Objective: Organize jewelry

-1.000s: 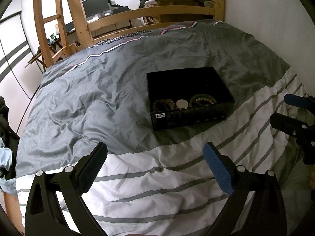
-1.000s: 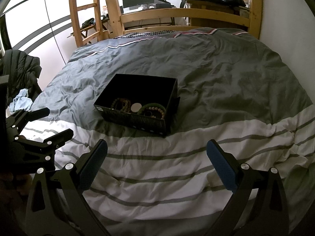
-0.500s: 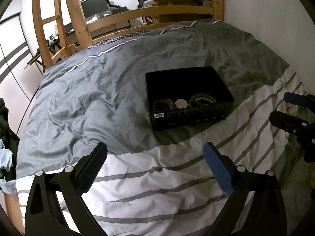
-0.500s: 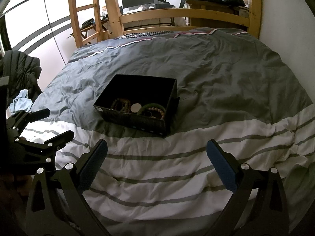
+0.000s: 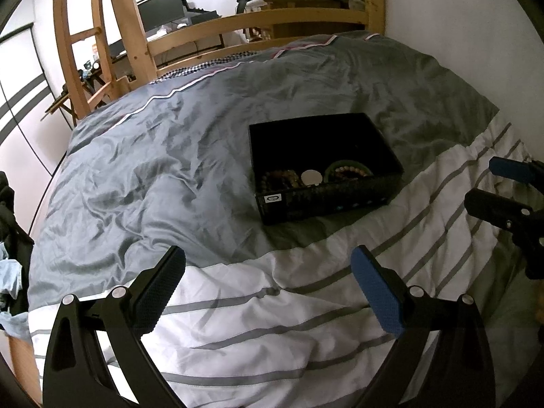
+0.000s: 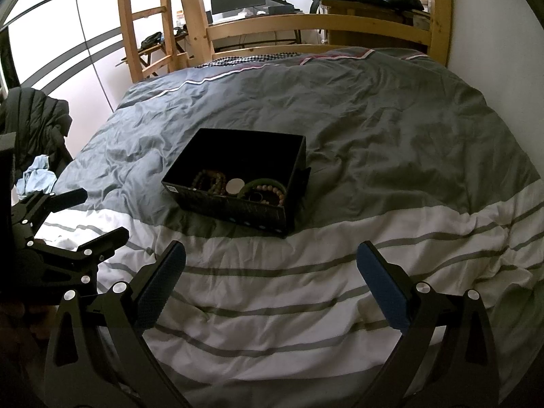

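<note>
Left wrist view first. The left gripper is at the bottom of the frame, its fingers spread wide with nothing between them, over the white striped part of the duvet. The box, black and without lid, stands right of centre on the duvet, where the grey cloth meets the white. Inside, along the near wall, lie brown beads, a pale disc and a green bangle with more beads in it. At the right edge the right gripper comes in, also spread and empty.

Right wrist view. The right gripper fills the bottom, fingers far apart, holding nothing. The box is at centre, a little to the left, and well apart from the fingertips. The beads, the disc and the bangle are crowded in its near corner, touching each other. At the left edge the left gripper shows, open too.

What can go wrong, as I judge: the box sits on soft, wrinkled cloth, so a push on its wall may tilt or slide it. The pieces lie tangled together, so a grasp on one strand may lift a neighbour with it. The near wall is high and can block a low approach; the fingers should come from above.
</note>
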`<action>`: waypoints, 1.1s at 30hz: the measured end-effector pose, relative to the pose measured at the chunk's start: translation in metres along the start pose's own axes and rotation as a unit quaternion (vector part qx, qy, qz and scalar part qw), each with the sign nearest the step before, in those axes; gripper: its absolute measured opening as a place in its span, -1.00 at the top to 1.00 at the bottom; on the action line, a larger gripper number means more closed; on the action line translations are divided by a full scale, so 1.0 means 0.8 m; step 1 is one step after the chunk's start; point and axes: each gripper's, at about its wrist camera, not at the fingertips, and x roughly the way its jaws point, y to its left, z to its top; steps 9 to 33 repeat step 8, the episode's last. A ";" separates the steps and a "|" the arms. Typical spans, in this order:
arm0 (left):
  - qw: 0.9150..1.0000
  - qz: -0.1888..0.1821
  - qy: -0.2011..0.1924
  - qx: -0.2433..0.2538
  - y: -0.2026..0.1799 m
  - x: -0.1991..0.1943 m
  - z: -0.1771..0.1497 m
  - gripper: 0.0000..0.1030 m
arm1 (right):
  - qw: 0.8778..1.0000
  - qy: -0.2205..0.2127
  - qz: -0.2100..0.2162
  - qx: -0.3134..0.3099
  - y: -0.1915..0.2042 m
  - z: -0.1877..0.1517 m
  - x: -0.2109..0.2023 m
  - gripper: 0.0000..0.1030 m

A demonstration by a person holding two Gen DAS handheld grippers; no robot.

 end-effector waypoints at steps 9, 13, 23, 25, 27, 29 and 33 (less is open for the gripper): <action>1.000 -0.014 0.000 -0.004 0.001 0.000 -0.001 -0.86 | 1.000 0.000 0.000 0.000 0.000 0.000 0.000 -0.93; 1.000 -0.014 0.000 -0.004 0.001 0.000 -0.001 -0.86 | 1.000 0.000 0.000 0.000 0.000 0.000 0.000 -0.93; 1.000 -0.014 0.000 -0.004 0.001 0.000 -0.001 -0.86 | 1.000 0.000 0.000 0.000 0.000 0.000 0.000 -0.93; 1.000 -0.014 0.000 -0.004 0.001 0.000 -0.001 -0.86 | 1.000 0.000 0.000 0.000 0.000 0.000 0.000 -0.93; 1.000 -0.014 0.000 -0.004 0.001 0.000 -0.001 -0.86 | 1.000 0.000 0.000 0.000 0.000 0.000 0.000 -0.93; 1.000 -0.014 0.000 -0.004 0.001 0.000 -0.001 -0.86 | 1.000 0.000 0.000 0.000 0.000 0.000 0.000 -0.93; 1.000 -0.014 0.000 -0.004 0.001 0.000 -0.001 -0.86 | 1.000 0.000 0.000 0.000 0.000 0.000 0.000 -0.93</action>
